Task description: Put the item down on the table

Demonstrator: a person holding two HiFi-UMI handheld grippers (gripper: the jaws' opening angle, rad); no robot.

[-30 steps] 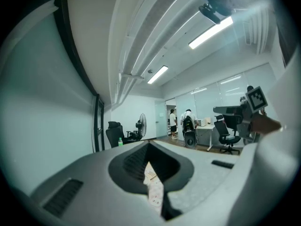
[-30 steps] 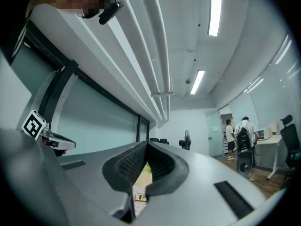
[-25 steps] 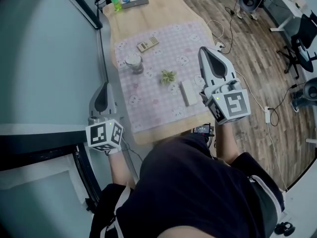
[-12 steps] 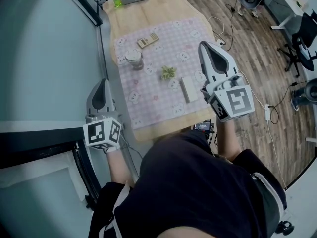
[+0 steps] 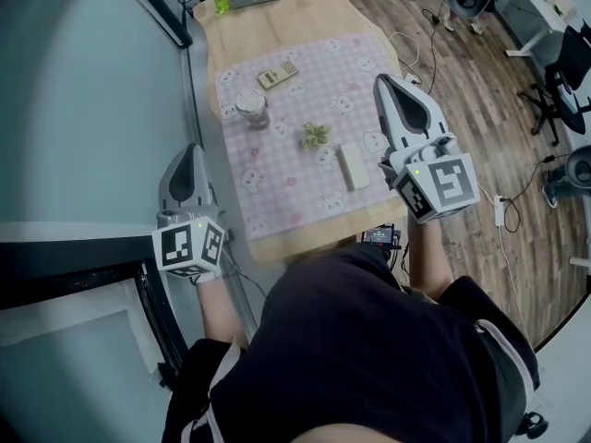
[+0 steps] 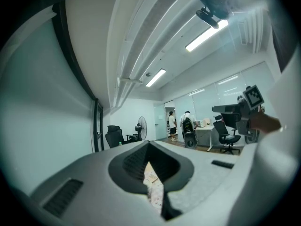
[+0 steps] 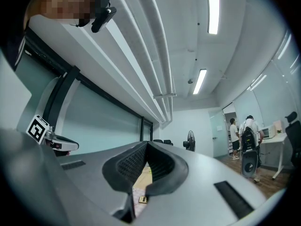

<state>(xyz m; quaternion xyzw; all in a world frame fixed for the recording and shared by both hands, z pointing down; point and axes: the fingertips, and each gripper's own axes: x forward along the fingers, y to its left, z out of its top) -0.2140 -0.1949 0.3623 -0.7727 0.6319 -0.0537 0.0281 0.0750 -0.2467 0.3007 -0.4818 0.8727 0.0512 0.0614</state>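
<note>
Head view, swept from the left: found the left tongs (image 5: pixel 187 160) off the left edge of the surface (image 5: pixel 277 26), over grey floor, pointing away from the body. Shut tip to tip in the left gripper view, nothing pinched between them.

On to the checked cloth (image 5: pixel 286 187) laid over the near half of the surface. Logged on it, in order: a jar (image 5: pixel 249 109) towards the left side, a tan box (image 5: pixel 277 77) beyond it, a green sprig (image 5: pixel 314 137) near the middle, and a white block (image 5: pixel 351 166) just right of the sprig. All resting flat, none touched by either tool.

Ending at the right tongs (image 5: pixel 388 86), raised over the right edge of the surface and pointing away from the body. Closed and empty in the right gripper view, only cloth glimpsed below the pads.

Judged: nothing left in hand to put down, so the item most likely lies on the cloth already. Cannot tell for certain which piece it is. Lying nearest the right tongs, the white block is the likeliest piece, just to their left and below, with its long axis roughly parallel to them. Well apart from the left tongs, with the jar and sprig in between.
</note>
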